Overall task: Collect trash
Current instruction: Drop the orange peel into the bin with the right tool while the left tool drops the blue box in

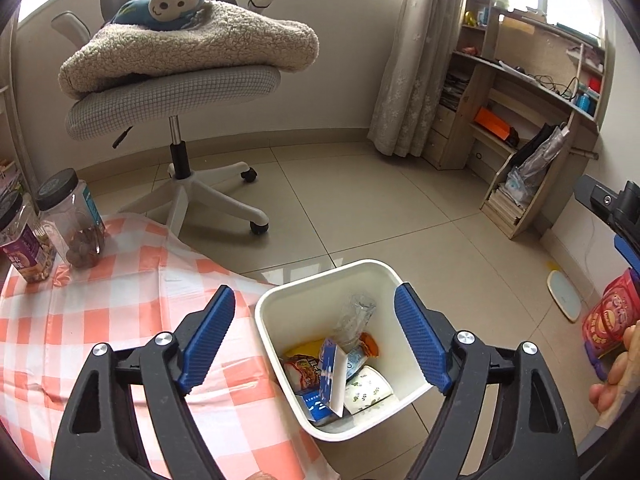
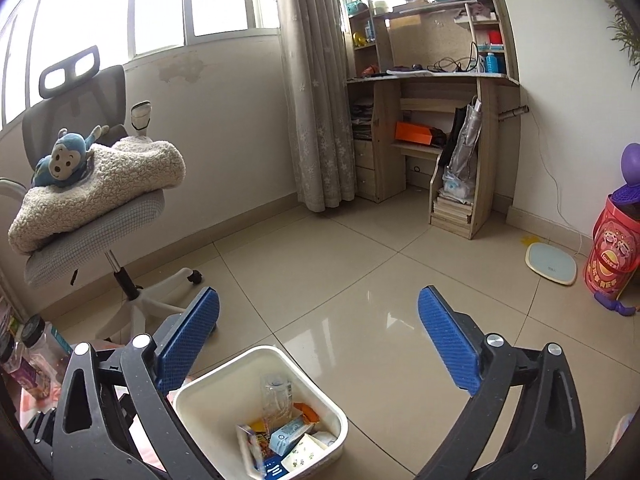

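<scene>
A white trash bin (image 1: 280, 304) stands on the tiled floor beside the table. It also shows in the right wrist view (image 2: 208, 388). It holds trash: a clear plastic bottle (image 1: 354, 316), a blue and white carton (image 1: 330, 372), a red snack packet (image 1: 306, 370) and a floral paper cup (image 1: 368, 390). My left gripper (image 1: 314, 322) is open and empty above the bin, its jaws wide apart. My right gripper (image 2: 318, 326) is open and empty, higher up, over the floor just beyond the bin.
The table has an orange checked cloth (image 1: 100, 320) with two snack jars (image 1: 74, 220) at its far left. A grey office chair (image 1: 172, 92) carries a fleece blanket and a blue monkey toy. A wooden desk (image 2: 436, 120), a scale (image 2: 552, 262) and a red tub (image 2: 610, 256) stand to the right.
</scene>
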A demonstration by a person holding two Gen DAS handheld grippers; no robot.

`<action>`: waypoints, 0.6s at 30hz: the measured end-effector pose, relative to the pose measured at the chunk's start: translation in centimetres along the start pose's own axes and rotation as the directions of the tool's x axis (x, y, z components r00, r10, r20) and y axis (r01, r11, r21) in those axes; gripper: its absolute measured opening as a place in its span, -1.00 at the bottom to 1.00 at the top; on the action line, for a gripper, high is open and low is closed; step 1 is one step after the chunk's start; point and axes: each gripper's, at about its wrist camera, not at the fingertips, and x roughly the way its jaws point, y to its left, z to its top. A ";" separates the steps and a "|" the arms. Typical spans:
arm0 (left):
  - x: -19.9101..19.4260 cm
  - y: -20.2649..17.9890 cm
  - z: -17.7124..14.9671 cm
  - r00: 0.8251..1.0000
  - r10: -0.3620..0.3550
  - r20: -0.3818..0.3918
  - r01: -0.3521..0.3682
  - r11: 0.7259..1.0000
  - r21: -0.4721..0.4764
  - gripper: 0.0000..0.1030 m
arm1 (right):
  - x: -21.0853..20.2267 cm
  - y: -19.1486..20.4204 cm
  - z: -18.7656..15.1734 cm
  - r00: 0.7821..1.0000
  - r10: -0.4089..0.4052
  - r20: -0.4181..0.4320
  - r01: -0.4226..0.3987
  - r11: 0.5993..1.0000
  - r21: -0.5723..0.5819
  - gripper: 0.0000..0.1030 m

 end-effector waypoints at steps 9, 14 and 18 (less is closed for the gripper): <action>-10.1 6.1 -0.8 0.940 0.218 0.264 -0.219 0.975 -0.027 0.87 | -6.3 6.0 -2.0 0.984 0.129 0.122 -0.118 0.989 -0.093 0.86; -13.3 11.5 -2.8 0.916 0.326 0.236 -0.316 0.946 -0.079 0.87 | -8.4 10.9 -4.6 0.969 0.243 0.042 -0.233 0.959 -0.164 0.86; -15.6 15.8 -5.0 0.864 0.435 0.253 -0.401 0.899 -0.179 0.87 | -10.4 14.8 -7.2 0.956 0.294 0.018 -0.282 0.931 -0.231 0.86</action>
